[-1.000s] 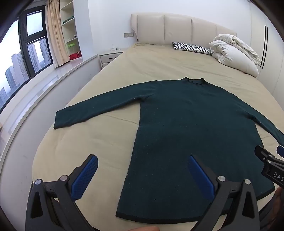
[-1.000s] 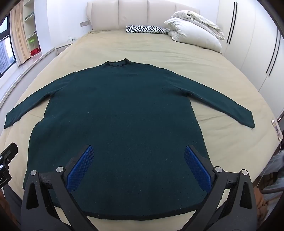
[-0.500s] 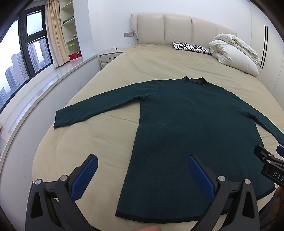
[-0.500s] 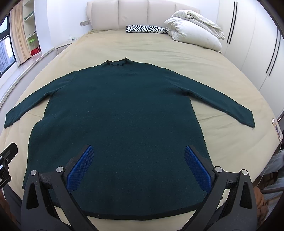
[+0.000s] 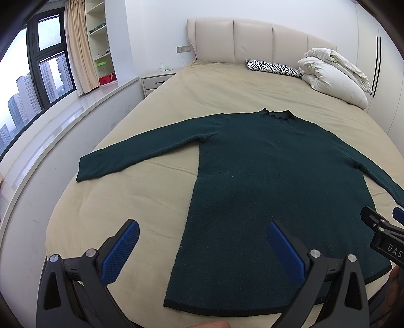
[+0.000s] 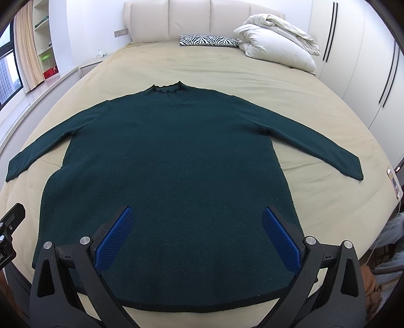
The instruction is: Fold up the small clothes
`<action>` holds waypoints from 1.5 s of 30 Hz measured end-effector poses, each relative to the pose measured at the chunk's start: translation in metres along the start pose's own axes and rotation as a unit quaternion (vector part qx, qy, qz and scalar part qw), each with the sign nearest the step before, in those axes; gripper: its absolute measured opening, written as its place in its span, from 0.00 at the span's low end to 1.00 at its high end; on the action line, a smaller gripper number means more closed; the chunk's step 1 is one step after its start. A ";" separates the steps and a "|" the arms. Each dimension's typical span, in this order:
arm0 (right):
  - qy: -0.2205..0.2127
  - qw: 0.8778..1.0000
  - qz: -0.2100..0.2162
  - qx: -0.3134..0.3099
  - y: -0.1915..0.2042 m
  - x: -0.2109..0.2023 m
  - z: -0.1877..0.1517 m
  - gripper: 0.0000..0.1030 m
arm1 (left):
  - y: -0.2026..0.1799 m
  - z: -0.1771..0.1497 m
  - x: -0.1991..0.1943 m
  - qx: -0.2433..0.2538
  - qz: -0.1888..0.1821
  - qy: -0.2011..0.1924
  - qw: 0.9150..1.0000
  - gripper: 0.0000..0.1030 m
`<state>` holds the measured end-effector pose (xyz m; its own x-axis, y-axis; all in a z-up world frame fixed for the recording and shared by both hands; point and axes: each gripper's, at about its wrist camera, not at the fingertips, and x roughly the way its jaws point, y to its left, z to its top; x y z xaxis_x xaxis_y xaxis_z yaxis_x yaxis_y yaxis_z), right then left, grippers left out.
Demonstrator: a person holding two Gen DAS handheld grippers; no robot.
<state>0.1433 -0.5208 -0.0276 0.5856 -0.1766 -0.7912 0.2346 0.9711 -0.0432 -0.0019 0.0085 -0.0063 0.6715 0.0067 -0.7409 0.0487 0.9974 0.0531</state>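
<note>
A dark green long-sleeved sweater (image 5: 272, 176) lies flat on the beige bed (image 5: 141, 201), collar toward the headboard, both sleeves spread out; it also shows in the right wrist view (image 6: 176, 161). My left gripper (image 5: 202, 242) is open and empty, above the sweater's lower left edge and hem. My right gripper (image 6: 197, 232) is open and empty, above the middle of the hem. The right gripper's tip shows at the right edge of the left wrist view (image 5: 383, 232).
A folded white duvet (image 6: 277, 45) and a zebra-print pillow (image 6: 209, 40) lie by the headboard (image 6: 202, 20). A window ledge (image 5: 58, 126) and nightstand (image 5: 156, 80) stand left of the bed. Wardrobe doors (image 6: 366, 63) are on the right.
</note>
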 end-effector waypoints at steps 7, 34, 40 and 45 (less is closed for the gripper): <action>0.000 1.000 0.000 0.000 0.000 0.000 0.000 1.00 | 0.001 -0.001 0.000 0.000 0.000 -0.001 1.000 1.00; 0.002 1.000 0.000 0.001 0.001 0.002 -0.001 1.00 | 0.003 -0.001 0.003 -0.003 0.008 0.000 1.000 1.00; 0.003 1.000 0.000 0.001 0.002 0.004 -0.001 1.00 | 0.002 -0.002 0.003 -0.003 0.012 -0.002 1.000 1.00; 0.004 1.000 0.000 0.002 0.002 0.004 -0.001 1.00 | -0.002 -0.004 -0.001 0.008 0.011 -0.021 1.000 1.00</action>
<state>0.1455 -0.5190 -0.0315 0.5787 -0.1752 -0.7965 0.2382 0.9704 -0.0404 -0.0055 0.0066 -0.0083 0.7027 0.0250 -0.7111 0.0458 0.9957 0.0803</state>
